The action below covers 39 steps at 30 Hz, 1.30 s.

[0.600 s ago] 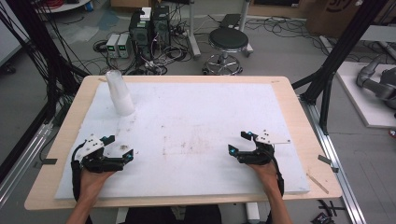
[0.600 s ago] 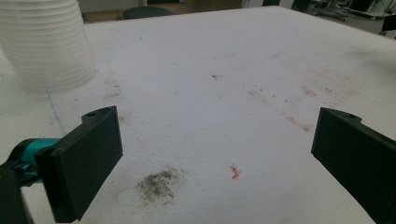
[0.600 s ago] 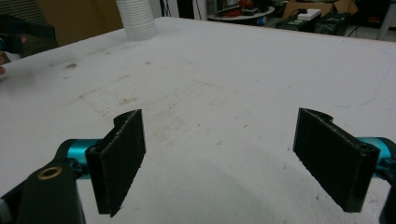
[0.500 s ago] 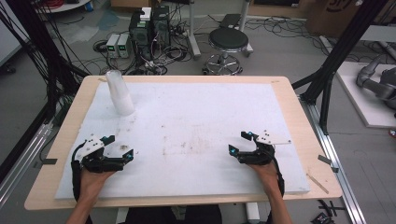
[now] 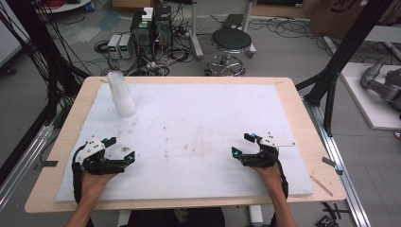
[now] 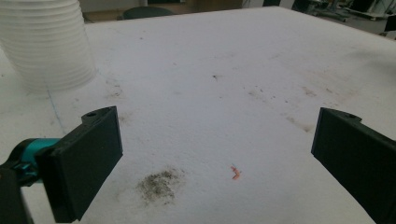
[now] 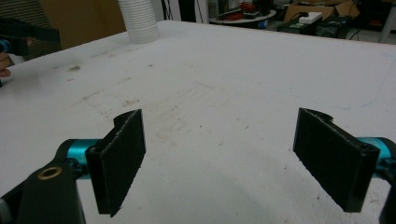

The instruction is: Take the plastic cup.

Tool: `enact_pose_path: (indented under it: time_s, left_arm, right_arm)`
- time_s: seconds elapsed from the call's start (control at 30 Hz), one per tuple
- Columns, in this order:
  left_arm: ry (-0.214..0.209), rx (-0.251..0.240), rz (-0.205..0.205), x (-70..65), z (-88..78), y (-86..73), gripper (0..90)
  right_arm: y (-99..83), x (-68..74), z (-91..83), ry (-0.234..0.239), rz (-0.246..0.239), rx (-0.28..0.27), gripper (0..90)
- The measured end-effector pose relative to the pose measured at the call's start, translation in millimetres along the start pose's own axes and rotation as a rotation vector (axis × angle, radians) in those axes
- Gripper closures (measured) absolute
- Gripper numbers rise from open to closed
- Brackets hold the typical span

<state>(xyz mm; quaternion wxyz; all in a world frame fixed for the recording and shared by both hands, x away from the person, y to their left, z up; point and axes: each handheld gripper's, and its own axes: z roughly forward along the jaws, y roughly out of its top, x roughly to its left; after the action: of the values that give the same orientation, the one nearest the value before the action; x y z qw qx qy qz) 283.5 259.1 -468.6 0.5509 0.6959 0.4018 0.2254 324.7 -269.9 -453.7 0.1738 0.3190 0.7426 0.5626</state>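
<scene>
A tall stack of white plastic cups [image 5: 120, 94] stands upside down at the far left of the white foam mat [image 5: 203, 118]. My left gripper [image 5: 120, 148] rests low over the mat's near left part, open, with only bare mat between its jaws [image 6: 215, 158]. The cup stack [image 6: 46, 44] rises ahead and to the left of it. At the near right my right gripper [image 5: 242, 144] is also open and holds nothing [image 7: 219, 158]. Far off in the right gripper view stand the cups [image 7: 138, 18] and the left gripper [image 7: 23, 32].
The mat lies on a wooden table [image 5: 302, 118] and bears dirt smudges [image 6: 159, 184] and a small orange scrap [image 6: 236, 172]. Behind the table are a round stool [image 5: 231, 40], computer boxes [image 5: 151, 26] and cables on the floor. Black frame posts [image 5: 345, 52] flank the table.
</scene>
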Motion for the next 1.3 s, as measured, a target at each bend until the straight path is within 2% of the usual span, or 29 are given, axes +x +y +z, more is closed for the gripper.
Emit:
enact_pose_path:
  time_s: [0.27, 0.47, 0.53, 0.67, 0.73, 0.77, 0.8, 0.83, 0.87, 0.9, 1.0, 1.13, 1.2, 1.3]
  left_arm:
    - [-0.028, -0.023, -0.024, 3.4, -2.6, -0.3, 1.9]
    - [-0.056, -0.033, -0.010, 9.6, -8.4, 10.6, 1.8]
    - [-0.080, -0.037, -0.014, 16.3, -13.6, 20.1, 1.8]
    - [-0.103, -0.033, -0.003, 25.2, -18.3, 31.8, 1.8]
    - [-0.128, -0.040, 0.002, 34.6, -22.4, 45.7, 1.8]
    - [-0.128, -0.040, 0.002, 34.6, -22.4, 45.7, 1.8]
    - [-0.138, -0.044, 0.012, 40.6, -24.5, 55.5, 1.8]
    - [-0.138, -0.044, 0.012, 40.6, -24.5, 55.5, 1.8]
    - [-0.145, -0.050, 0.019, 46.8, -25.6, 65.1, 1.8]
    - [-0.145, -0.050, 0.019, 46.8, -25.6, 65.1, 1.8]
    - [-0.160, -0.054, 0.024, 58.3, -26.1, 78.8, 1.8]
    - [-0.177, -0.060, 0.009, 72.2, -25.3, 92.3, 1.8]
    - [-0.187, -0.050, 0.017, 83.4, -23.9, 103.5, 1.8]
    - [-0.190, -0.043, 0.021, 90.9, -22.5, 111.7, 1.8]
  right_arm:
    - [0.5, -0.2, 1.2, 0.002, 0.000, 0.015, 16.8]
    - [0.4, -0.7, 1.0, 0.009, 0.006, 0.011, 16.9]
    - [0.5, -0.8, 1.0, 0.012, 0.014, 0.016, 16.9]
    - [0.5, -1.0, 1.3, 0.014, 0.012, 0.017, 16.8]
    - [0.6, -1.3, 1.4, 0.014, 0.012, 0.019, 16.8]
    - [0.6, -1.3, 1.4, 0.014, 0.012, 0.019, 16.8]
    - [0.7, -1.2, 1.6, 0.013, 0.013, 0.020, 16.9]
    - [0.7, -1.2, 1.6, 0.013, 0.013, 0.020, 16.9]
    - [0.7, -1.2, 1.6, 0.013, 0.013, 0.020, 16.9]
    - [0.7, -1.2, 1.6, 0.013, 0.013, 0.020, 16.9]
    - [0.7, -1.1, 1.6, 0.011, 0.012, 0.021, 16.9]
    - [0.6, -0.9, 1.4, 0.011, 0.013, 0.019, 16.9]
    - [0.5, -0.7, 1.1, 0.009, 0.016, 0.016, 16.9]
    - [0.5, -1.2, 1.1, 0.009, 0.017, 0.019, 16.9]
